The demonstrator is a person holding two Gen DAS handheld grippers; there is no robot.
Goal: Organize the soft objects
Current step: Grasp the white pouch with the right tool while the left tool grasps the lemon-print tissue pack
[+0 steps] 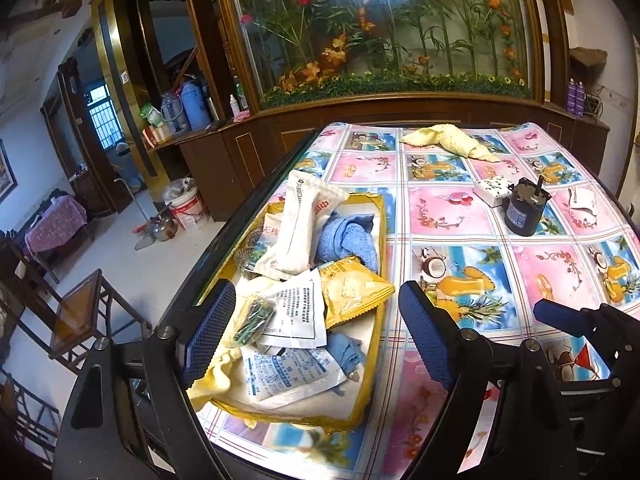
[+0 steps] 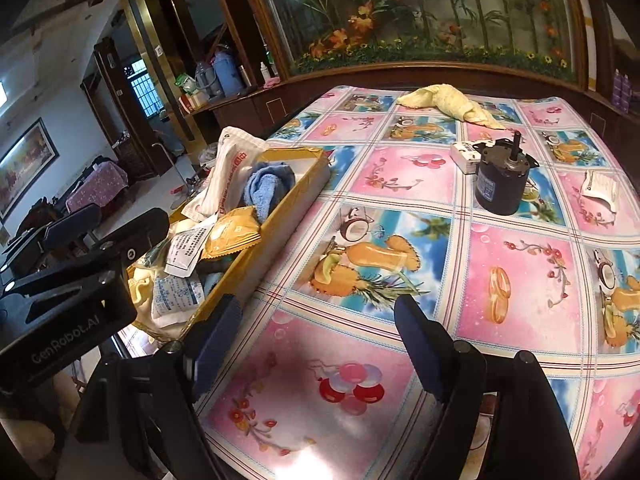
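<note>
A shallow yellow box (image 1: pixel 378 320) (image 2: pixel 280 216) sits at the table's left edge, filled with packets, a blue towel (image 1: pixel 348 240) (image 2: pixel 266 186), a yellow snack bag (image 1: pixel 356 292) (image 2: pixel 234 236) and a white pouch (image 1: pixel 300 228) (image 2: pixel 228 168). My left gripper (image 1: pixel 316 320) hovers open over the box's near half, nothing between its fingers. A yellow cloth (image 1: pixel 448 140) (image 2: pixel 448 104) lies loose at the far side of the table. My right gripper (image 2: pixel 316 328) stands open over bare tablecloth to the right of the box, holding nothing. Its blue fingertip (image 1: pixel 556 314) shows in the left wrist view.
A black motor (image 1: pixel 524 208) (image 2: pixel 500 180) stands on the patterned tablecloth (image 2: pixel 400 240) beside a small white box (image 1: pixel 490 190) (image 2: pixel 464 156). A white torn packet (image 1: pixel 582 200) (image 2: pixel 600 190) lies at the right. A wooden cabinet with a flower display (image 1: pixel 380 40) backs the table. Chairs (image 1: pixel 80 320) stand on the floor left.
</note>
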